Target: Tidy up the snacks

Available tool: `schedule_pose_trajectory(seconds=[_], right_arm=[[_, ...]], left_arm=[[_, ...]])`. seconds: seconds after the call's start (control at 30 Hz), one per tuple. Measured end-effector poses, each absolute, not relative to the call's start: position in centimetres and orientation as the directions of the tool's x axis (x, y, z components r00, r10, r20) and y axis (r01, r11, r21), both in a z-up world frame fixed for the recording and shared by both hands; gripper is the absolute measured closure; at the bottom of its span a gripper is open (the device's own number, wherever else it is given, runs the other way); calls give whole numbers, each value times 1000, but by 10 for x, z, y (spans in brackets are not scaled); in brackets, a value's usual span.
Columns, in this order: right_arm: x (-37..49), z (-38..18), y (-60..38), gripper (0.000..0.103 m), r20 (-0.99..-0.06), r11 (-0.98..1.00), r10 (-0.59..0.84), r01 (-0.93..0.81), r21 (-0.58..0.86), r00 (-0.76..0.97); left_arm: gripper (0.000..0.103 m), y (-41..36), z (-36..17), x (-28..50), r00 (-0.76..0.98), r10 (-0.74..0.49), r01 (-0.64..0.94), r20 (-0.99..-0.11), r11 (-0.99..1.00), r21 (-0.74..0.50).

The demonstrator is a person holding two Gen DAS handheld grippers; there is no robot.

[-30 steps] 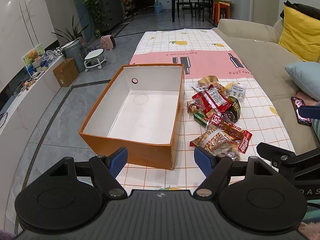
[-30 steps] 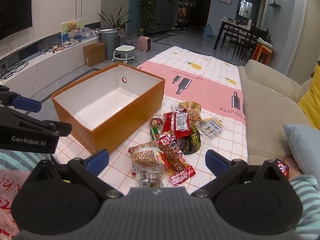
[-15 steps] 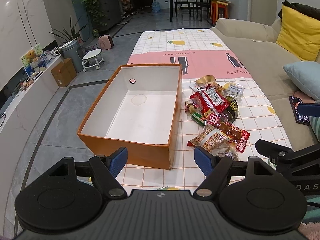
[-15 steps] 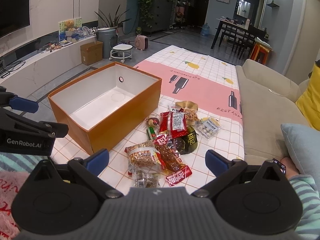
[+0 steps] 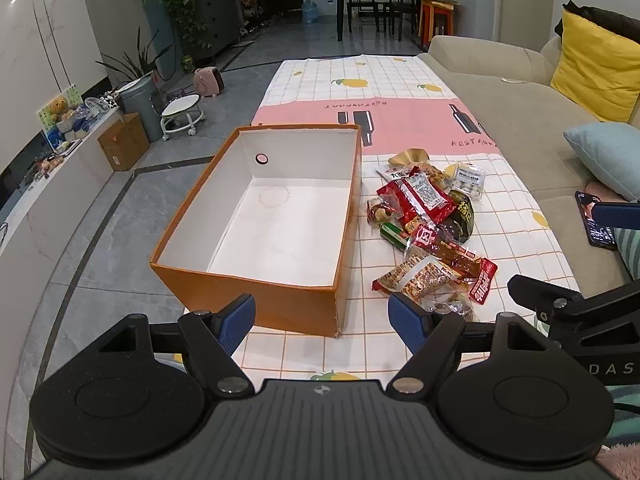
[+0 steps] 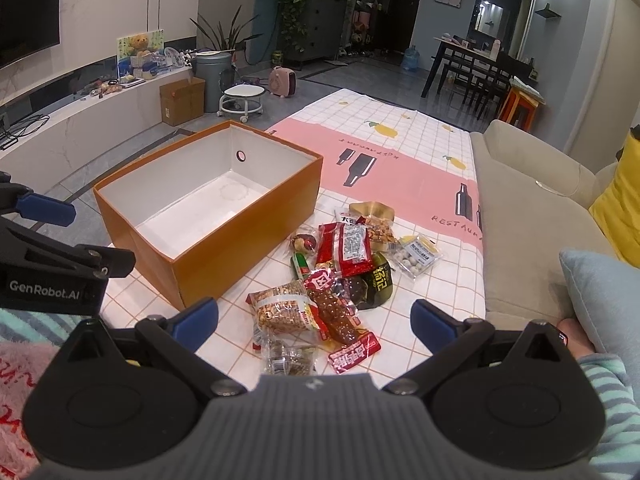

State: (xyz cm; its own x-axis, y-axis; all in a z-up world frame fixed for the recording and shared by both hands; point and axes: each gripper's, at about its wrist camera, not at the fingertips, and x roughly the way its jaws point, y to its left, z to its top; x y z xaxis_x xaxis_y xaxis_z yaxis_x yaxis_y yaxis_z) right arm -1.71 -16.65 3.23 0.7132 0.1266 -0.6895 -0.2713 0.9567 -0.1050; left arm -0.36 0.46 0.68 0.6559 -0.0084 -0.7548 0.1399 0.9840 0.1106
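Note:
An orange box [image 5: 256,304] with a white, empty inside stands on the checked tablecloth; it is also in the right wrist view [image 6: 240,256]. To its right lies a heap of snack packets [image 5: 428,224] [image 6: 340,272]: a red packet [image 6: 348,244], a peanut bag [image 6: 282,312], a clear pack of white balls [image 6: 416,256]. My left gripper [image 5: 322,320] hangs open above the box's near wall, holding nothing. My right gripper [image 6: 314,320] is open over the near end of the heap, holding nothing.
A beige sofa [image 5: 520,112] with yellow and pale blue cushions runs along the table's right side. A phone [image 5: 596,220] lies on it. Left of the table is grey floor with a stool [image 5: 180,114] and a cardboard carton [image 5: 124,142].
Both grippers have drawn back and up a little, so the box and the snacks sit slightly farther off. Nothing on the table has moved, and both stay open.

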Motion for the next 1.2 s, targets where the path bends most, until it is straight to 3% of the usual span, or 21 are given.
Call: schedule_pose_trajectory(seconds=[0.5, 0.67, 0.9, 1.0, 1.2], right_arm=[[-10, 24, -168, 4, -704, 959, 120, -266, -101, 700], [-7, 16, -172, 4, -692, 959, 136, -269, -87, 709], [7, -7, -190, 25, -706, 964, 116, -251, -90, 698], [17, -22, -201, 35, -729, 968, 104, -238, -83, 677], [41, -53, -216, 40, -775, 966, 104, -249, -71, 623]], left_arm=[[15, -1, 0, 2, 644, -61, 195, -762, 977, 86], [21, -7, -7, 10, 643, -107, 252, -758, 965, 78], [39, -20, -20, 28, 582, -249, 388, -774, 922, -5], [39, -32, -27, 35, 564, -283, 467, -776, 884, 16], [39, -60, -50, 57, 515, -310, 597, -799, 799, 75]])
